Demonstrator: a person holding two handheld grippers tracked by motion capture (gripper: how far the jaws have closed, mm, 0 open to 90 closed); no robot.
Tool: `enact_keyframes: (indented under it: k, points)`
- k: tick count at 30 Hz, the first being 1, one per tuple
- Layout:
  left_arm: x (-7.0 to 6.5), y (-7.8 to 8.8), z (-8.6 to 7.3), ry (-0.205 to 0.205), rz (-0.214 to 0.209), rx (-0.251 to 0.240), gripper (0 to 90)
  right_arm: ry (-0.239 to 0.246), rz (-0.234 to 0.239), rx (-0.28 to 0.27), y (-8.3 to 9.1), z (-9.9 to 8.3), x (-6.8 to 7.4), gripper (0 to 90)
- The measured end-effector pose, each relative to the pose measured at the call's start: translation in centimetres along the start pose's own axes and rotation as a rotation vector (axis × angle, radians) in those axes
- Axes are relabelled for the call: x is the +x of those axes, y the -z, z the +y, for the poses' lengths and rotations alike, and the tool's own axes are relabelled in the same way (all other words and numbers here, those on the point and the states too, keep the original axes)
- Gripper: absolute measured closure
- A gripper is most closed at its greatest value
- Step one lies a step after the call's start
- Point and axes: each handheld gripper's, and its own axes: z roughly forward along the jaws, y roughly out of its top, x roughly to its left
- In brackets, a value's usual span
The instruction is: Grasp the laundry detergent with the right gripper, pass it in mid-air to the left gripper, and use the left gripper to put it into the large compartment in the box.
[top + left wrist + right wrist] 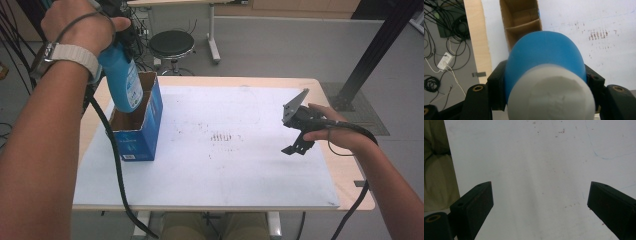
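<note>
Closest in, the left gripper [544, 82] clamps a blue bottle [544, 57] by its white-capped end above a divided cardboard box [521, 22], whose blue outside the high view shows, while the right gripper [540, 202] hovers wide-jawed over the white sheet [536, 157].

Blue bottle [121, 80] (white cap), blue box [142, 122] with brown inside, white stained sheet [240, 165].

No readable text anywhere. Blue bottle [122, 80] has a white label patch, print too blurred to read. Blue box [142, 131] under the bottle carries a small white label low on its near face, also illegible.
</note>
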Motion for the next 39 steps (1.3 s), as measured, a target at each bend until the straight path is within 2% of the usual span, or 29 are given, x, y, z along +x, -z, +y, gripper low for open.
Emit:
enact_keyframes:
  k: [8,14,29,39]
  points:
    - [0.7,-0.9,0.4,0.019,0.013,0.001,37.5,-0.013,0.0,0.002,0.0,-0.3,-0.1,6.4]
    - [1.4,-1.6,0.6,0.032,0.007,0.004,37.5,-0.019,0.0,0.005,0.0,-0.4,-0.2,6.4]
    - [2.4,-4.1,1.0,0.039,0.009,0.02,37.5,-0.031,0.01,0.01,-0.7,-0.3,-0.5,6.4]
    - [2.9,-4.9,1.0,0.05,0.002,0.022,37.5,-0.034,0.009,0.01,-0.8,-0.2,-0.6,6.4]
